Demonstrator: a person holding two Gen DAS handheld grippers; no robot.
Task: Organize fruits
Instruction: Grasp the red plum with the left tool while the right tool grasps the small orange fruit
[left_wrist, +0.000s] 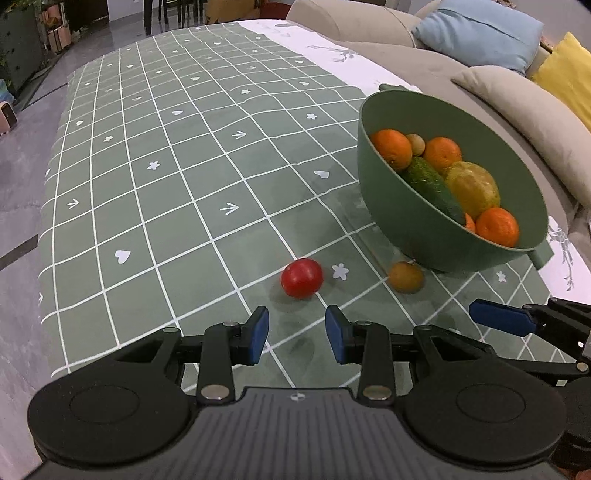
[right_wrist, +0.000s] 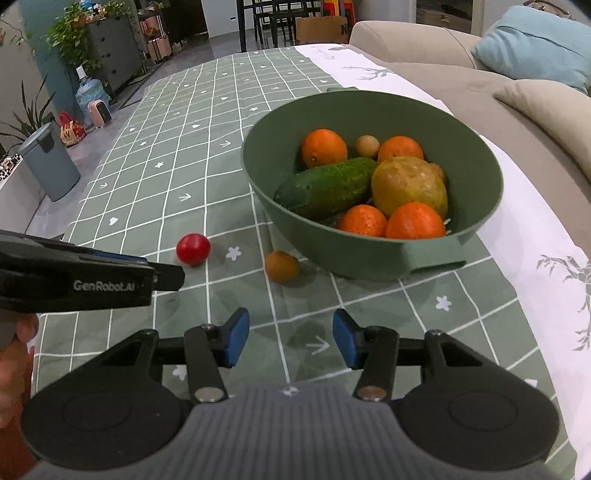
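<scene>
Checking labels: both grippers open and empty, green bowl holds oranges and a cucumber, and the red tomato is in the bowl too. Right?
Not quite. The tomato lies on the tablecloth outside the bowl, as the right wrist view shows. The rest holds: left gripper and right gripper open and empty, oranges and cucumber in the bowl.

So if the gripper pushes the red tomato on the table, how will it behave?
The tomato looks round and lies free on the flat tablecloth, so it would probably roll. Its skin looks smooth and glossy, so the pads may slip.

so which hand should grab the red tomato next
Left. The tomato lies just ahead of the open left tool, nearly between its fingers. The right tool, also open, faces the bowl, with the tomato off to its left.
</scene>
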